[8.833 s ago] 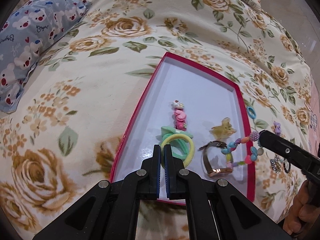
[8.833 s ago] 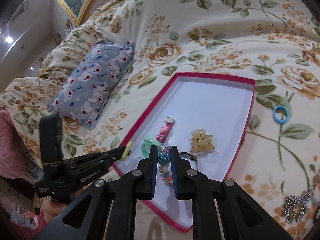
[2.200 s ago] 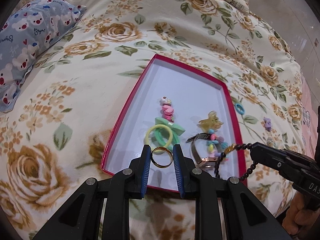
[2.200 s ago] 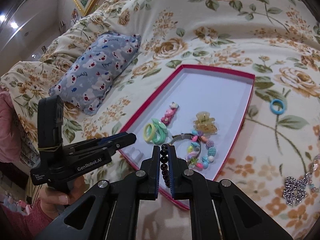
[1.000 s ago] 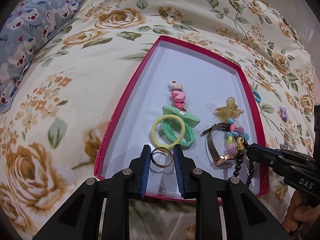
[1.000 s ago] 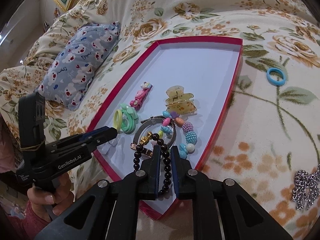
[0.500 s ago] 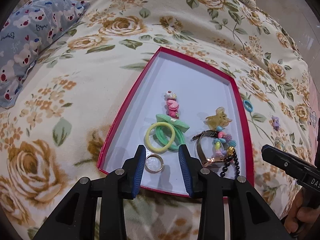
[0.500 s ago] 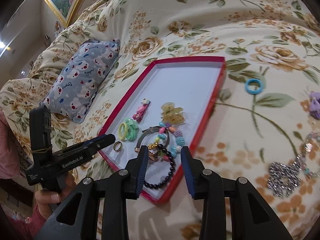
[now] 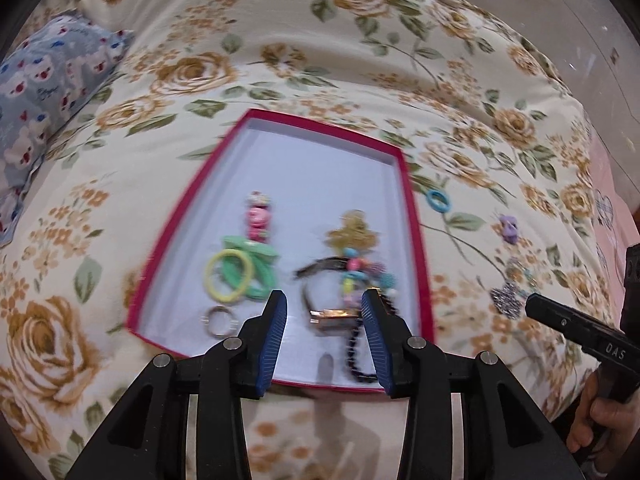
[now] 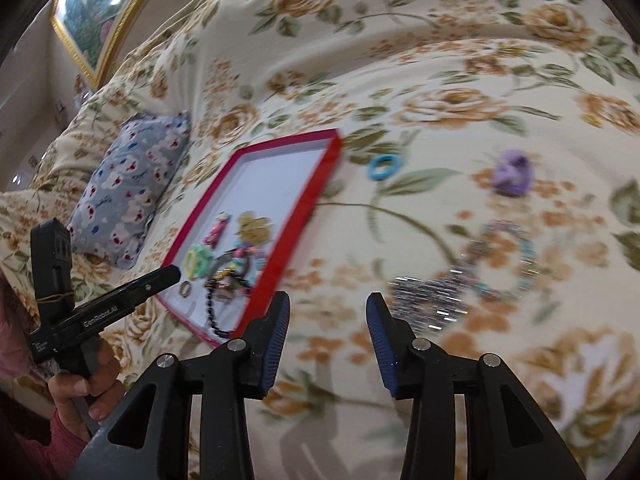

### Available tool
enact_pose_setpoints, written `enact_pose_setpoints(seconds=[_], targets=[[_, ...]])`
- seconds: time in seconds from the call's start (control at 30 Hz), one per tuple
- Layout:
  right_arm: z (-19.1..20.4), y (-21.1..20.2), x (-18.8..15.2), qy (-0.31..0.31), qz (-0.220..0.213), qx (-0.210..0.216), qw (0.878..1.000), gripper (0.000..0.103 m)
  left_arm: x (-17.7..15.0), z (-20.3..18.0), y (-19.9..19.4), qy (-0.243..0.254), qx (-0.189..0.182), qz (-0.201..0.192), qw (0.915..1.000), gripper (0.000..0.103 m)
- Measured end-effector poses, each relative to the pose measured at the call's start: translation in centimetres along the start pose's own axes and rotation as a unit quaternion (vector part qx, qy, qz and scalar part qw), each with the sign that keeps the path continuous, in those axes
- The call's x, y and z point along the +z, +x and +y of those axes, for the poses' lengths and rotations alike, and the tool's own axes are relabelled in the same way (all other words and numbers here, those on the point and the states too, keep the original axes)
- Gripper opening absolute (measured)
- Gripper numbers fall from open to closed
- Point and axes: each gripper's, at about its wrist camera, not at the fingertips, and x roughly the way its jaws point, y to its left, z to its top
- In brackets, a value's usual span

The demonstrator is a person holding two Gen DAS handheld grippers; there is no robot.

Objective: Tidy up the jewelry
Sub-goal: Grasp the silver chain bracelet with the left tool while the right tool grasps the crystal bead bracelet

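Left wrist view: left gripper (image 9: 323, 312) wide open, holding nothing, hanging over the near end of the red tray (image 9: 416, 236). Ring (image 9: 219, 321) flat on the tray floor, just left of the left finger, not touching. Yellow band (image 9: 228, 276) and green band (image 9: 256, 276) a bit farther in, overlapping. Pink clip (image 9: 258, 220) beyond them. Watch (image 9: 328, 312) showing between the two fingers, with the bright bead bracelet (image 9: 360, 272) on top of it and the black bead string (image 9: 356, 360) trailing to the near rim by the right finger. Gold claw clip (image 9: 352, 236) farther back. Out on the flowered blanket (image 9: 280, 40), right of the tray: blue band (image 9: 438, 201), purple clip (image 9: 508, 228), sparkly piece (image 9: 507, 298). Right gripper's tip (image 9: 538, 306) near that sparkly piece.

Right wrist view: right gripper (image 10: 328, 316) wide open too, empty, over bare blanket to the right of the tray (image 10: 312, 200). Sparkly piece (image 10: 430, 296) just right of the right finger, blurry. Pastel bead loop (image 10: 516, 256) beyond it. Purple clip (image 10: 512, 174) and blue band (image 10: 383, 166) far off. Left gripper (image 10: 172, 271) poking over the tray's near left corner, close to the ring (image 10: 185, 289). Pillow (image 10: 132, 184) at far left.
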Motion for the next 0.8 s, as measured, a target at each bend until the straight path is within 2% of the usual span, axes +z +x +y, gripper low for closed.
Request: enact_pose_setpoints(seconds=[0.33,0.67,0.8], targets=[[-5.5,-3.5,-0.4,0.049,-0.031,-0.038,0.998,0.043,0.5,-5.1,1.5,0.056,-0.038,0.020,0.9975,0.042],[-8.4,-3.9,-0.2,0.067,-0.034,-0.056,0.996,0.043,0.9,-10.1,4.7,0.110,-0.068,0.053,0.9902,0.043],[-9.3,-3.8,0.0,0.074,-0.032,-0.057,0.995,0.043,1.3,-11.8,6.1,0.124,-0.078,0.060,0.9873,0.052]])
